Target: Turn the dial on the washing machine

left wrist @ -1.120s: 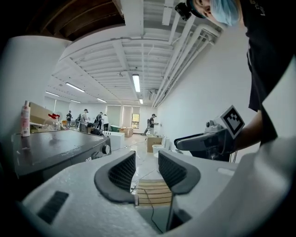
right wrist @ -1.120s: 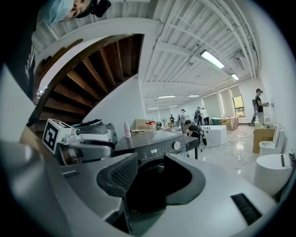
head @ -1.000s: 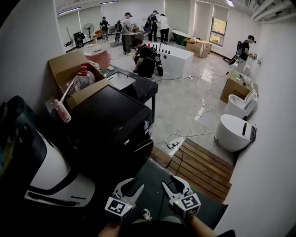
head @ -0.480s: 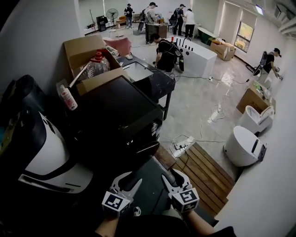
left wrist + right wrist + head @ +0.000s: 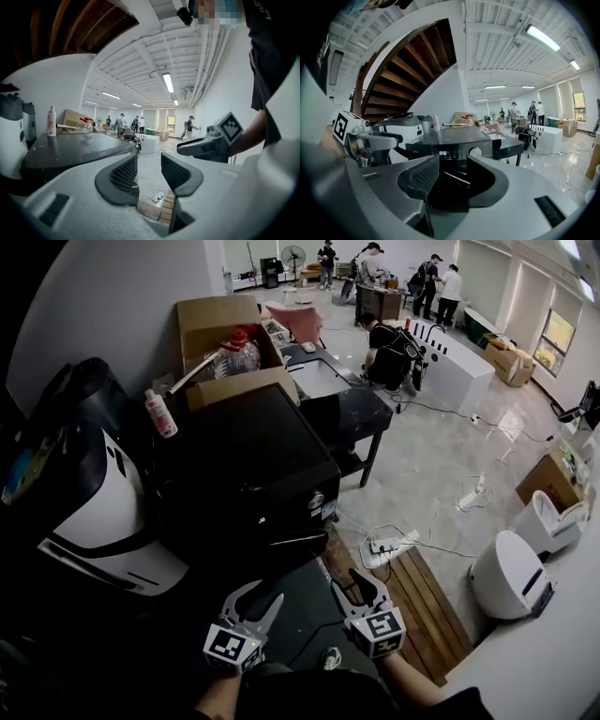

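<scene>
The black washing machine [image 5: 248,460] stands in the middle of the head view. Its round silver dial [image 5: 317,500] sits at the right of the front panel. In the right gripper view the dial [image 5: 475,152] shows beside a lit display, just above the jaws. My left gripper [image 5: 262,596] and right gripper [image 5: 352,584] hover low in front of the machine, well short of it. Both are open with nothing between the jaws. The left gripper [image 5: 149,173] looks past the machine's top [image 5: 70,147] toward the room. The right gripper [image 5: 452,176] faces the machine's front.
A white appliance [image 5: 103,521] stands left of the washer, with a spray bottle [image 5: 161,413] and a cardboard box [image 5: 220,320] behind it. A black table [image 5: 347,399] lies beyond. A wooden pallet [image 5: 427,601], a power strip [image 5: 389,543] and a white round unit [image 5: 511,573] are on the right. People stand at the back.
The head view has swung so the washing machine sits more to the centre and right. Both grippers keep the same low place and the same opening.
</scene>
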Available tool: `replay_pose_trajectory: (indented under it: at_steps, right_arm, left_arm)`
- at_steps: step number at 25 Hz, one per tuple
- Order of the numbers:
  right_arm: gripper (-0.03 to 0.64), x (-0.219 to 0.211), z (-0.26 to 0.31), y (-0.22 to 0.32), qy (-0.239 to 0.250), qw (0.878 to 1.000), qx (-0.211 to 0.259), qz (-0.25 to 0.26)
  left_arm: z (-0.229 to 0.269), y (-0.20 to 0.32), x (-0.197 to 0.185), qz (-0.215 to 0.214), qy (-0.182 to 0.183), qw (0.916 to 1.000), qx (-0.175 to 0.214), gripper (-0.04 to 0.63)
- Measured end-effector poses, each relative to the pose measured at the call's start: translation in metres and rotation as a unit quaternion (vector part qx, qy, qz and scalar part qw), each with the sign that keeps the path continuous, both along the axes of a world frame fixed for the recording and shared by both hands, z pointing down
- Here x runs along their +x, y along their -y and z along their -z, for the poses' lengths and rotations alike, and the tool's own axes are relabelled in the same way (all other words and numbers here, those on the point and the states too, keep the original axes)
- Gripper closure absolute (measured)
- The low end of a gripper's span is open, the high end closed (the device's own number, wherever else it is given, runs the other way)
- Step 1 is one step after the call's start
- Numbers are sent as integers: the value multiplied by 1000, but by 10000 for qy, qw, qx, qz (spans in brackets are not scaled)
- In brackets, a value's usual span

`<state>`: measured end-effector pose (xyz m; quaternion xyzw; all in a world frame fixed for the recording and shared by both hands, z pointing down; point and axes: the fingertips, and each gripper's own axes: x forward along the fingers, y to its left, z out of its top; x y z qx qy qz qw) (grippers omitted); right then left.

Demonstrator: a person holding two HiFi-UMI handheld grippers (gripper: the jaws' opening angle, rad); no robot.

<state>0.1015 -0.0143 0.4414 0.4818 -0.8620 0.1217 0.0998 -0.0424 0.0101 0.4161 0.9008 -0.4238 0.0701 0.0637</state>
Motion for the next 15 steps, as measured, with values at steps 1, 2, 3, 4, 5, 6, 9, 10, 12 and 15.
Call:
replay_pose_trajectory:
  at_steps: [1,2,3,4,5,6,9,10,12,15]
  right_arm:
    - [454,4,-1,4,5,10000,22,79]
    - [454,7,-1,8,4,9999,26,154]
    - [454,10,0,11,-7,9998,20,223]
    - [454,13,0,14,-24,9996,17,280]
    - [454,16,-1,18,-42,9995,20,326]
    - [454,18,-2,22,-63,9993,26,365]
    - [449,21,-7,37,-119,9990,25,436]
    - [448,22,-9,42,-136,9989,21,444]
    - [449,22,-15,56,-174,9989,20,436]
    - [448,18,-24,80,-246,9990,64,373]
  left_arm:
    - [-1,0,3,105,16,9999,11,442]
    - [-2,-1,5,216,27,9998,19,442]
    - [-4,-1,8,325,31,9995,28,442]
    - [-5,-2,10,424,35,9991,33,442]
    - [-6,-2,12,509,43,9987,31,442]
    - [-7,-2,13,580,56,9983,20,442]
    - [-10,-2,14,733,119,9972,-53,442]
    - [-12,0,13,771,131,9969,-76,442]
    - [-15,6,11,814,145,9965,-79,442]
    - [-20,21,5,789,169,9967,-61,442]
